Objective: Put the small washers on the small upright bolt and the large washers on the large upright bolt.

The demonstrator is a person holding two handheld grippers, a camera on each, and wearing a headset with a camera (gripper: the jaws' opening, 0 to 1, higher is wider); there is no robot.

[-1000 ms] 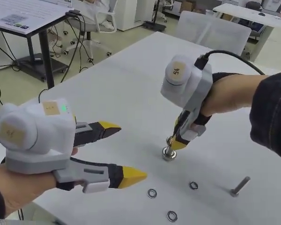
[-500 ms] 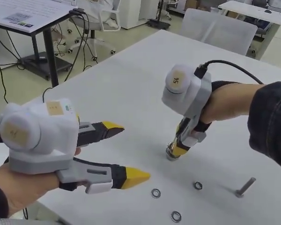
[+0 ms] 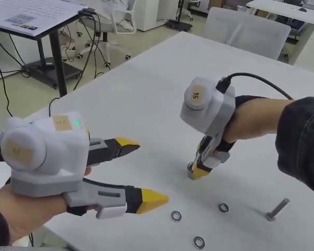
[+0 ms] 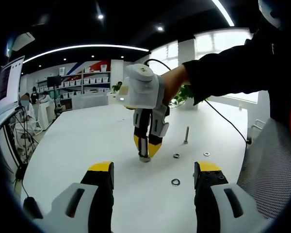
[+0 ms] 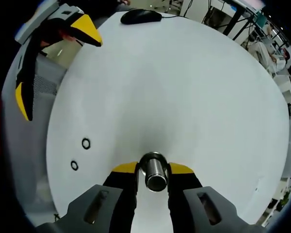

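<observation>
Yellow-tipped jaws of the right gripper point(image 3: 200, 170) clamp the large bolt point(image 5: 155, 177) upright on the table point(image 3: 146, 89); left gripper point(image 4: 154, 167) jaws gape apart, washers point(image 3: 176, 216) lying just ahead

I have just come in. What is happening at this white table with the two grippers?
A person works with a gripper in each hand. The right gripper has its jaws closed around the large bolt, which stands on the white table. The left gripper hovers nearby with open jaws, holding nothing. Three washers lie loose on the table, and the small bolt stands upright near them.
</observation>
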